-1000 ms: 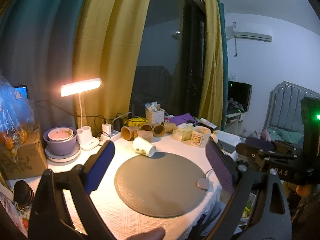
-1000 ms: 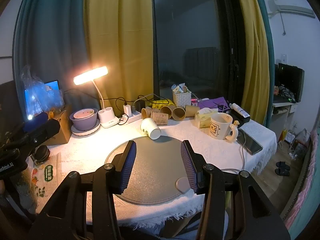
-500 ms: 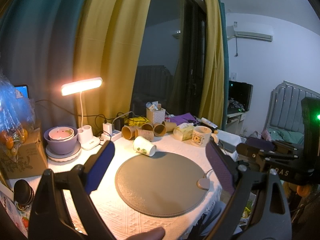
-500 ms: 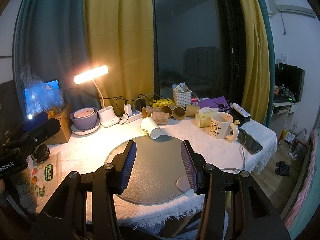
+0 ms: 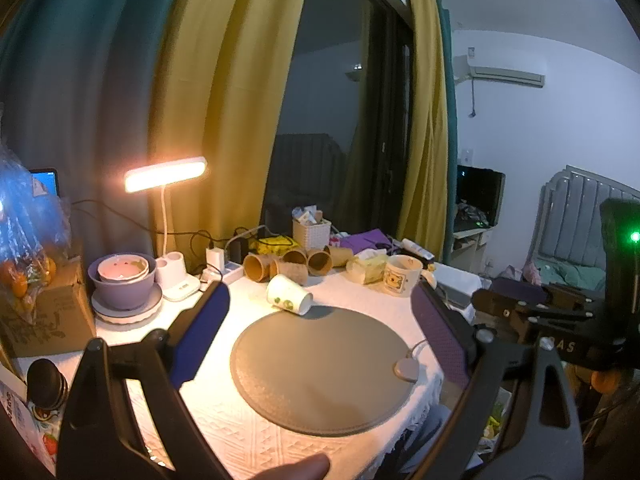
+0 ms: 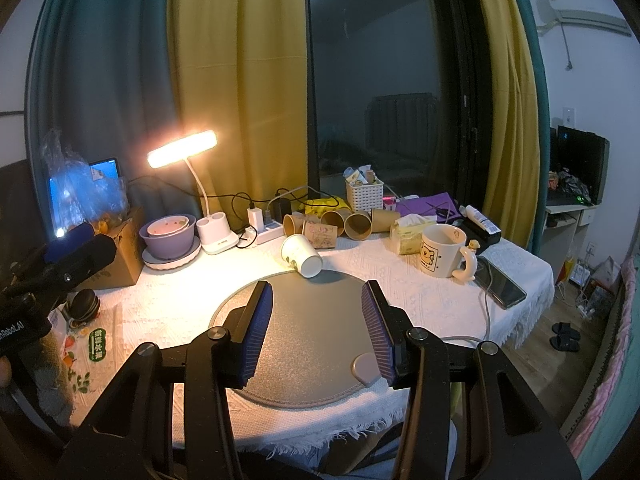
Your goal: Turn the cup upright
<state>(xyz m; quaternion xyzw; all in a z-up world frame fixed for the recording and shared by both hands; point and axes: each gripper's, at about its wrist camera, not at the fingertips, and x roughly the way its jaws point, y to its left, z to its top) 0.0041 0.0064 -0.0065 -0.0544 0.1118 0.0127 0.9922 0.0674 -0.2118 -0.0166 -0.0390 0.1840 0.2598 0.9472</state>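
Observation:
A white paper cup (image 5: 289, 300) with a green print lies on its side at the far edge of a round grey mat (image 5: 322, 368); it also shows in the right wrist view (image 6: 301, 255), its mouth toward the lamp. My left gripper (image 5: 320, 320) is wide open and empty, held above the mat's near side. My right gripper (image 6: 317, 320) is open and empty, over the mat (image 6: 304, 344), well short of the cup.
Behind the cup lie several brown paper cups (image 6: 332, 226), a power strip (image 6: 264, 232), a lit desk lamp (image 6: 182, 154) and a purple bowl (image 6: 170, 236). A bear mug (image 6: 442, 250) and a phone (image 6: 500, 284) sit at the right. A cardboard box (image 5: 44, 312) stands left.

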